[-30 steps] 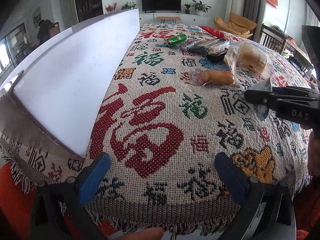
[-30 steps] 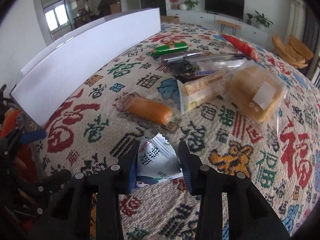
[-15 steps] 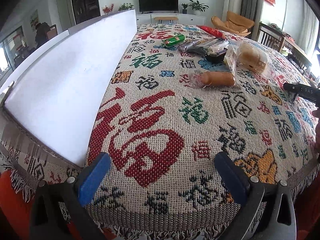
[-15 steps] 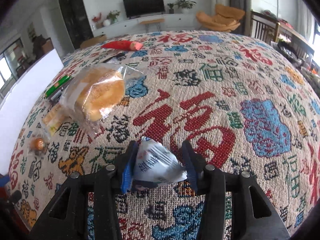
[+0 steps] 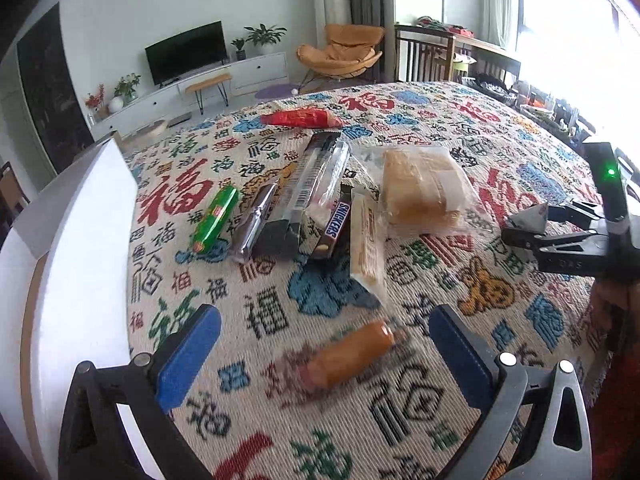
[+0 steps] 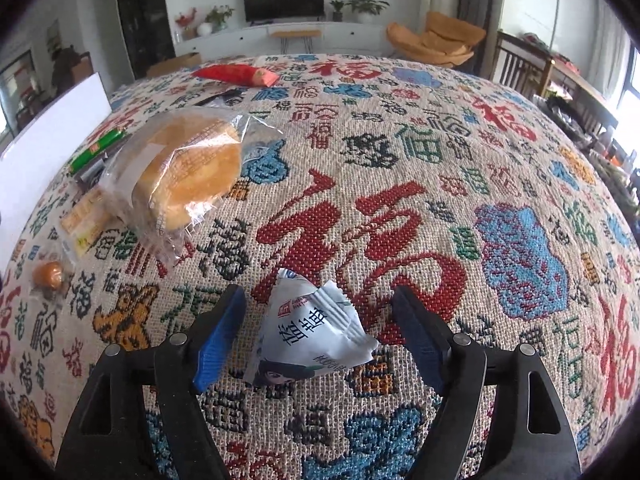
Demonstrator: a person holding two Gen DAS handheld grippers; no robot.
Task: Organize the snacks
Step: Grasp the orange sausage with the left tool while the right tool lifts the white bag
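My right tool point(image 6: 318, 330) has spread wide since half a second ago, leaving the white triangular foil snack packet point(image 6: 314, 336) on the patterned bench cloth point(image 6: 400, 208). My left tool point(image 5: 320, 354), open and empty, straddles the orange wrapped sausage point(image 5: 352, 354); withdrawing carelessly could snag the packet.

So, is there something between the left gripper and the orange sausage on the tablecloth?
Nothing visible is in the way. The orange sausage lies on bare tablecloth between the open left gripper fingers; the other snacks lie farther away.
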